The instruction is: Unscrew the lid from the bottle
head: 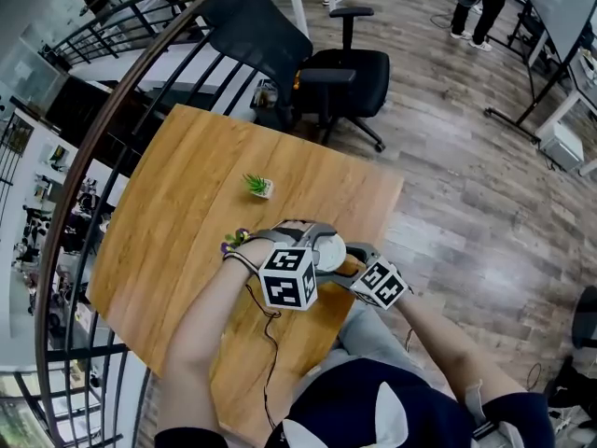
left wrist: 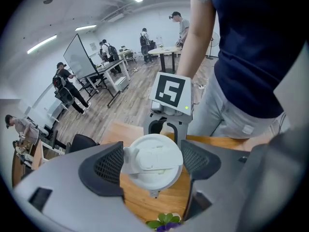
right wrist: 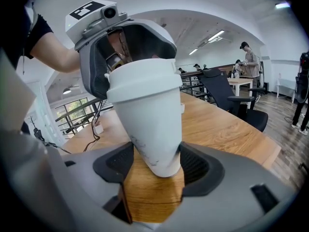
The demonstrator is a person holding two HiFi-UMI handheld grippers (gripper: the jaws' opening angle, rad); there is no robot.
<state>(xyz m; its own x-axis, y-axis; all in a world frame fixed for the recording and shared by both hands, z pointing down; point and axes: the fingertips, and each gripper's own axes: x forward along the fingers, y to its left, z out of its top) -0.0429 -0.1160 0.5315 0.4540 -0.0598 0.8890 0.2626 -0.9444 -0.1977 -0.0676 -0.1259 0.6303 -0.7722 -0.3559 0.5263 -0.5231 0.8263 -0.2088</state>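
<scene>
Over the wooden surface (head: 187,213), left tongs (left wrist: 150,164) pointed steeply down, clamping the white lid (left wrist: 154,153). Right tongs (right wrist: 155,166) gripped the bottle (right wrist: 147,115) near its base, its body hidden from overhead.

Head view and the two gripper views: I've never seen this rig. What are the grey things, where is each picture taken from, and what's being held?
There is no robot here. A person holds a grey two-jaw claw in each hand, and the marker cubes belong to the claws. The head view looks down from the person's head onto a wooden table, where a small plant stands. Each gripper view looks along one claw's own jaws. The right claw is closed on the lower end of a white bottle. The left claw is closed on its lid from the top.
</scene>
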